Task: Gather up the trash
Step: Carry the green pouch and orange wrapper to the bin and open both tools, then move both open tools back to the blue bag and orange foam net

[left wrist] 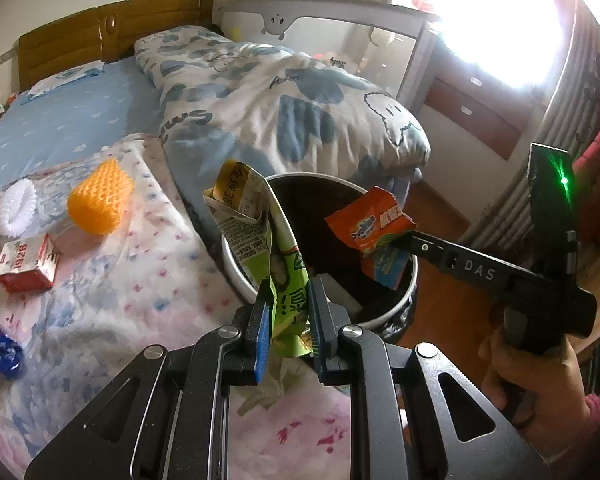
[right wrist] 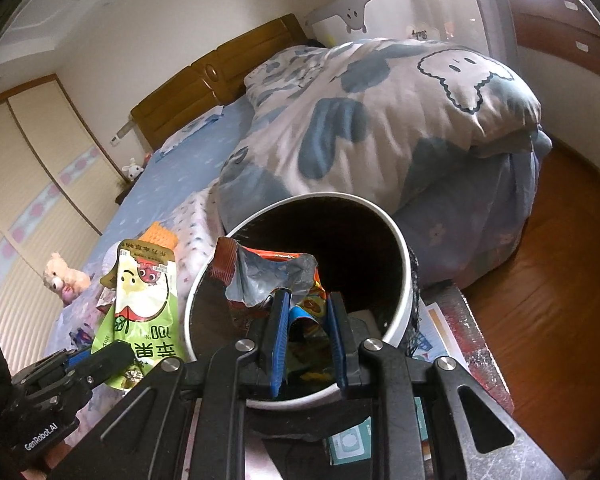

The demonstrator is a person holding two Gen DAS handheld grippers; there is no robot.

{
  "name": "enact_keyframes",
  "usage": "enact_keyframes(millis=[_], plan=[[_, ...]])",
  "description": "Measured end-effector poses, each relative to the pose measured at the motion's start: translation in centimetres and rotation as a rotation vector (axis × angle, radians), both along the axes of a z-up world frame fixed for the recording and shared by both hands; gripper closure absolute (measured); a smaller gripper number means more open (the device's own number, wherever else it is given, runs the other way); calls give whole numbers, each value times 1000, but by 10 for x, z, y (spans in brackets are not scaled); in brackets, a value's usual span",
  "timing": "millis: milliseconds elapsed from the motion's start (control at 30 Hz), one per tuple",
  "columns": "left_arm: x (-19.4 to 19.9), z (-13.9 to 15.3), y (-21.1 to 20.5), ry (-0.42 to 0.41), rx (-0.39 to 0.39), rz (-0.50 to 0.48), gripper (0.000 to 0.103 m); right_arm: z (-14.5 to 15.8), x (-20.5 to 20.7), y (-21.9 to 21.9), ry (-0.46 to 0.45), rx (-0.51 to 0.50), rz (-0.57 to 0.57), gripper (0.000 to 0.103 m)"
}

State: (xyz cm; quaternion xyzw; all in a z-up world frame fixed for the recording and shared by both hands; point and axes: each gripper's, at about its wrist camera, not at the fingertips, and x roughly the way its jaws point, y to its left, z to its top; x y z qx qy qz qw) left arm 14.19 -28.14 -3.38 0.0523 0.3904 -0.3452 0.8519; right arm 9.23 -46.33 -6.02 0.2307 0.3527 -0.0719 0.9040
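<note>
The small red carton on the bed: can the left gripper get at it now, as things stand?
Probably not yet. The left gripper is shut on the green snack bag beside the bin, so it has no free jaws. The red carton lies uncovered on the blanket, so once the bag is dropped the way looks free.

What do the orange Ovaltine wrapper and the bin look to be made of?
Orange Ovaltine wrapper: probably foil-lined plastic film; it is crumpled and its torn inside shows dull silver. Bin: smooth white wall, plastic or painted metal, with a dark liner.
</note>
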Motion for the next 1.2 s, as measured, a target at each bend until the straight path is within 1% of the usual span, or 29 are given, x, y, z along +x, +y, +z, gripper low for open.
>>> enact_keyframes(millis=[300, 400, 633, 700, 733, 767, 800, 833, 867, 1000, 1100, 1167, 1200], plan=[[15, -6, -14, 33, 5, -4, 87, -6, 14, -11, 35, -1, -1, 83], [18, -8, -17, 48, 8, -4, 87, -7, 17, -12, 42, 1, 0, 80], [25, -13, -20, 74, 15, 1, 86, -9, 22, -14, 59, -3, 2, 79], [26, -13, -21, 84, 13, -3, 82, -10, 23, -14, 62, -7, 1, 75], [26, -13, -21, 89, 12, -3, 76, -10, 24, -15, 64, -8, 0, 72], [26, -13, -20, 86, 13, 1, 67, -9, 24, -15, 64, -9, 0, 69], [25, -12, -19, 81, 12, 6, 63, -9, 25, -15, 63, -8, 1, 67], [24, -11, -18, 78, 9, 9, 58, -9, 24, -15, 60, -5, 2, 62], [24, -11, -16, 76, 8, 13, 57, -8, 24, -15, 58, -6, 2, 60], [21, -12, -6, 86, 1, 33, 54, -5, 20, -12, 46, -11, 1, 58], [17, -14, 7, 89, -3, 56, 49, -2, 17, -9, 36, -5, 0, 52], [13, -15, 18, 87, -2, 80, 45, 0, 14, -5, 24, -3, 0, 37], [12, -16, 24, 88, -3, 89, 45, 0, 13, -2, 20, -4, 1, 33]])
